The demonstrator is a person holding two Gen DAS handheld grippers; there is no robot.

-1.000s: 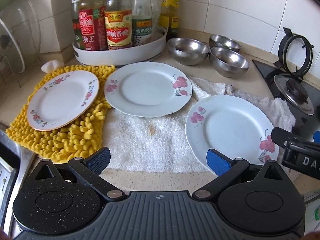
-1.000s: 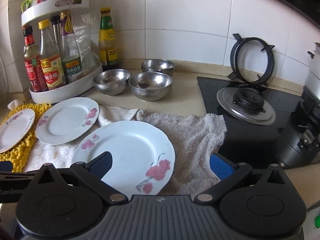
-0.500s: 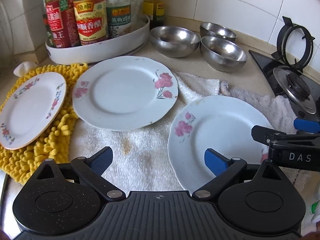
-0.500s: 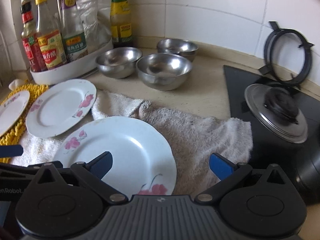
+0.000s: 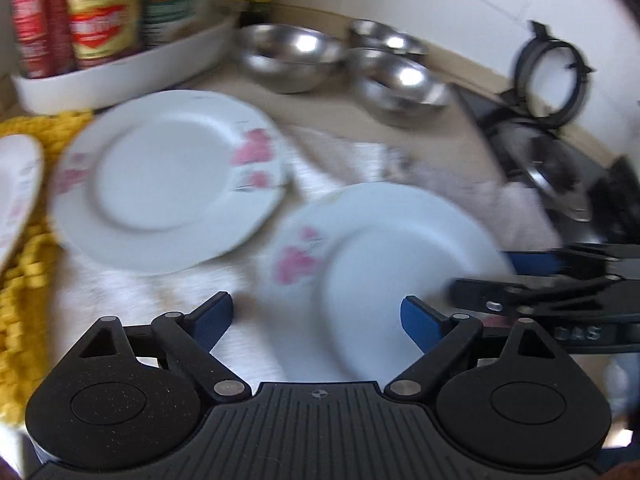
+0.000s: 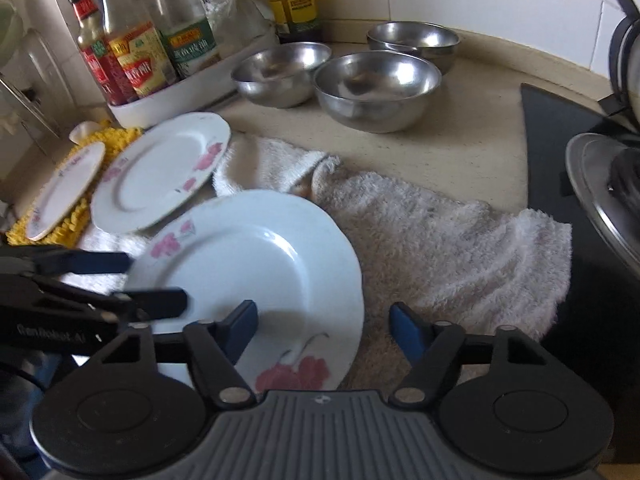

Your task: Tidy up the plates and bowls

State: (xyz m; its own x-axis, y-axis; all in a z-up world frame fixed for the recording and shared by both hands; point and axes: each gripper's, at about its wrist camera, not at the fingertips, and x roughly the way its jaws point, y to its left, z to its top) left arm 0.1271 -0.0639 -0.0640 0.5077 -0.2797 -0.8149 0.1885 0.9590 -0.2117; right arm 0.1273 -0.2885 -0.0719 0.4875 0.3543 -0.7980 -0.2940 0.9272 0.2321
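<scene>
Right wrist view: my fingers (image 6: 322,330) are spread astride the near plate's (image 6: 256,264) rim on the white towel (image 6: 448,224). Risk: glazed rim slipping, towel dragging along.

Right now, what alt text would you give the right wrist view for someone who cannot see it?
Open blue-tipped gripper poised over the near edge of a white plate with pink flowers on a white towel. Two more plates lie to the left, three steel bowls and sauce bottles behind; the other gripper enters from the left.
</scene>
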